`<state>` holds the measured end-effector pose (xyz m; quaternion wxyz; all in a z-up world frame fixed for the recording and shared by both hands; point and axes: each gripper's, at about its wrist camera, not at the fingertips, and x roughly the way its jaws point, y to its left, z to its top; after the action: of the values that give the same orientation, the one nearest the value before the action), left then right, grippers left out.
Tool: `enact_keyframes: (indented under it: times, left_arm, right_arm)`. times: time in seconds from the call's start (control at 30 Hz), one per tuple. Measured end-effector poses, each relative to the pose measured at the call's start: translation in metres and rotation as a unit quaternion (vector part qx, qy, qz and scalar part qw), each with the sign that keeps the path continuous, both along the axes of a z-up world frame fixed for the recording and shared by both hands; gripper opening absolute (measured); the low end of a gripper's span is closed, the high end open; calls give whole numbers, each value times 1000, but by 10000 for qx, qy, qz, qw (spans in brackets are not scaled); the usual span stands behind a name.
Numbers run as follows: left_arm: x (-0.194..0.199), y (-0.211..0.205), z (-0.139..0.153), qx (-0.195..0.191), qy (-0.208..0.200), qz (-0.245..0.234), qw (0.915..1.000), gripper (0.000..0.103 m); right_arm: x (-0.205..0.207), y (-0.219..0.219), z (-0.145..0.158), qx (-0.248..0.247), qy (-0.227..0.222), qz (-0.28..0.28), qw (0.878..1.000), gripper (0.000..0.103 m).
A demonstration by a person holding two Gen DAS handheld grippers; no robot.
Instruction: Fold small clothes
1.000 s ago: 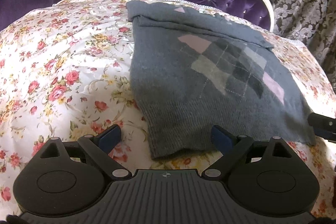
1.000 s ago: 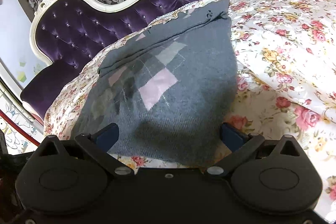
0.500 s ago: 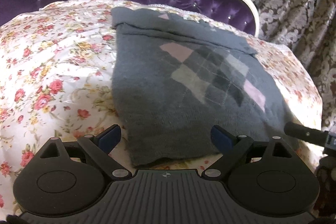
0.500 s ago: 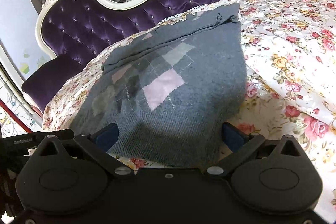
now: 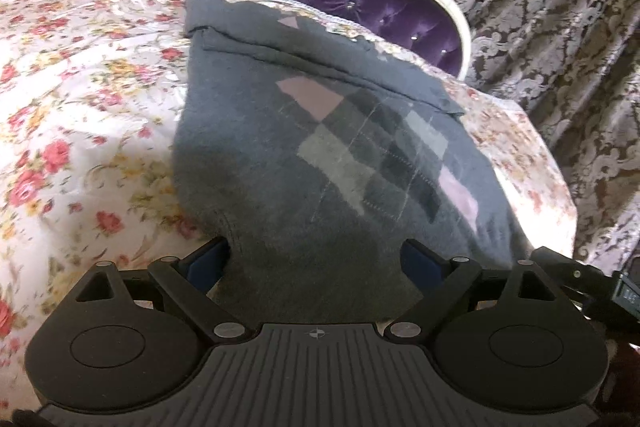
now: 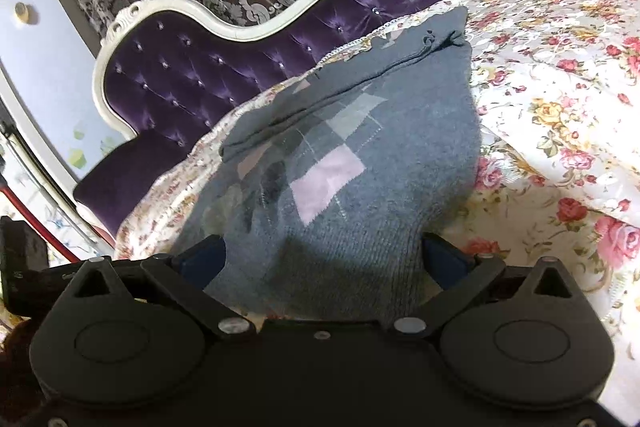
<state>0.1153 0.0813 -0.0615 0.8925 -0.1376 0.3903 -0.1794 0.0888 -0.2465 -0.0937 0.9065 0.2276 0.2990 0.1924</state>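
A grey knitted sweater (image 5: pixel 320 163) with a pink, grey and dark diamond pattern lies folded flat on a floral bedspread (image 5: pixel 80 115). Its far edge is doubled over. My left gripper (image 5: pixel 316 261) stands open at the near hem, the cloth lying between its blue pads (image 5: pixel 208 261) without being pinched. In the right wrist view the same sweater (image 6: pixel 360 163) runs away from me, and my right gripper (image 6: pixel 322 259) is open over its near edge, blue pads (image 6: pixel 442 257) wide apart. The right gripper's black body (image 5: pixel 580 283) shows at the left view's right edge.
A purple tufted headboard (image 6: pixel 248 59) with a white frame curves behind the bed, backed by patterned grey curtains (image 5: pixel 540 7). The bed's edge drops off past the sweater (image 5: pixel 560 219). Bare floral cover spreads on the side (image 6: pixel 560 107).
Both grippers have crept forward and tipped, so the sweater's near hem now lies between their open fingers. The sweater itself has not shifted.
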Motion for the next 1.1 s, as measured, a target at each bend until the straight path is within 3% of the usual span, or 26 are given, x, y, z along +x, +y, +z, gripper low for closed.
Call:
enact_keyframes:
  times: [0.27, 0.57, 0.63, 0.83, 0.87, 0.93, 1.0, 1.1]
  left_arm:
    - [8, -5, -2, -42, -80, -106, 9999, 92]
    - [-11, 8, -3, -189, -87, -30, 9998, 91]
    - [-11, 9, -3, -153, -131, 54, 9998, 87]
    - [-1, 11, -3, 51, -206, 348, 9992, 49]
    - [0, 11, -3, 123, -222, 357, 9990, 42]
    - [0, 10, -3, 196, -256, 342, 9989, 33]
    - [0, 9, -3, 326, -259, 395, 9984, 14]
    - [-3, 12, -3, 203, -247, 444, 9985, 8]
  right_arm:
    - [14, -1, -1, 280, -41, 61, 9996, 103]
    - [2, -10, -2, 460, 74, 141, 9988, 103]
    - [0, -9, -3, 450, 80, 115, 9989, 103]
    - [5, -2, 1, 161, 131, 213, 9996, 103]
    - [7, -2, 2, 94, 142, 213, 9996, 98]
    - [9, -1, 4, -89, 163, 165, 9997, 78]
    - [12, -3, 3, -201, 259, 50, 9994, 47]
    - [16, -12, -3, -35, 442, -49, 9990, 18]
